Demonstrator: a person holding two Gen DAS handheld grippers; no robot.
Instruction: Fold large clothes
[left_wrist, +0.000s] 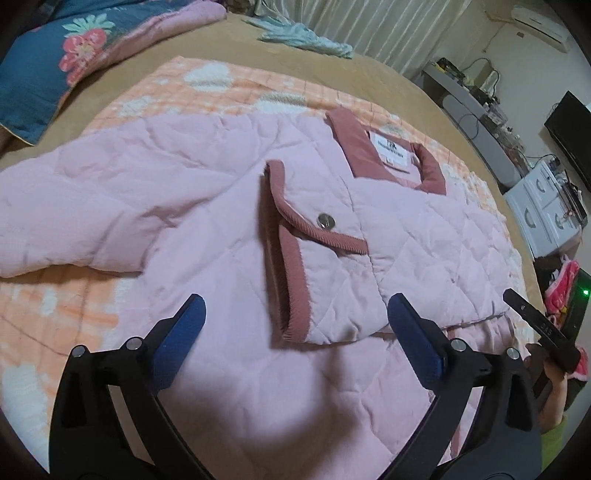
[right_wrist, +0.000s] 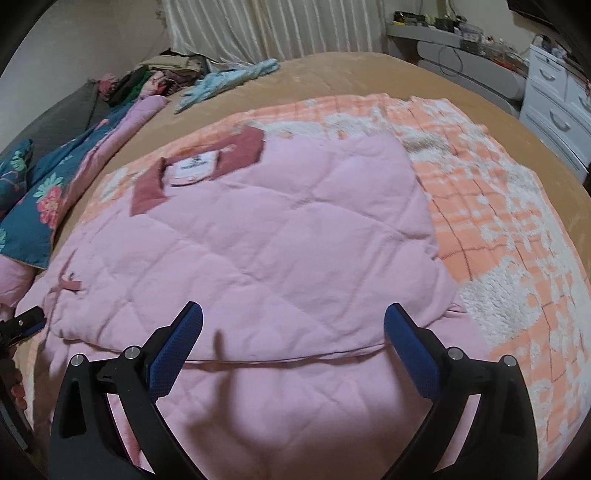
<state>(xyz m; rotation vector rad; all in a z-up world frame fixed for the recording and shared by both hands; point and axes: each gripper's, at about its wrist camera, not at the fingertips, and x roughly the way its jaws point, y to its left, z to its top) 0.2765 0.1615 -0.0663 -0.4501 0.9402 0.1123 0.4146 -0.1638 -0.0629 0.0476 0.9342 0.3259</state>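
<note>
Blue pads (left_wrist: 184, 325) of the left gripper (left_wrist: 295, 332) are standing wide apart, nothing pinched between them, and they are hovering over the pink quilted jacket (left_wrist: 184, 177) near its folded edge. Over on the right wrist view, the right gripper (right_wrist: 293, 334) is likewise gaping wide with only fabric lying below the gap, its fingers (right_wrist: 410, 343) hanging above a seam running across the jacket (right_wrist: 277, 229). The jacket is lying flat on an orange-and-white checked blanket (right_wrist: 498, 221), one sleeve folded across the body so that its corduroy-trimmed cuff (left_wrist: 291, 258) and a metal snap (left_wrist: 325, 221) are showing on top. Further up, the dusty-rose collar (left_wrist: 354, 147) and a white label (left_wrist: 393, 151) are facing the camera. The other sleeve is stretching out to the left in the left wrist view. Beyond the blanket, the tan bedspread (left_wrist: 388, 74) is spreading out, with a light blue garment (right_wrist: 229, 83) crumpled on it, a floral quilt (left_wrist: 48, 66) bunched at the side, and pale curtains (right_wrist: 277, 26) hanging behind.
</note>
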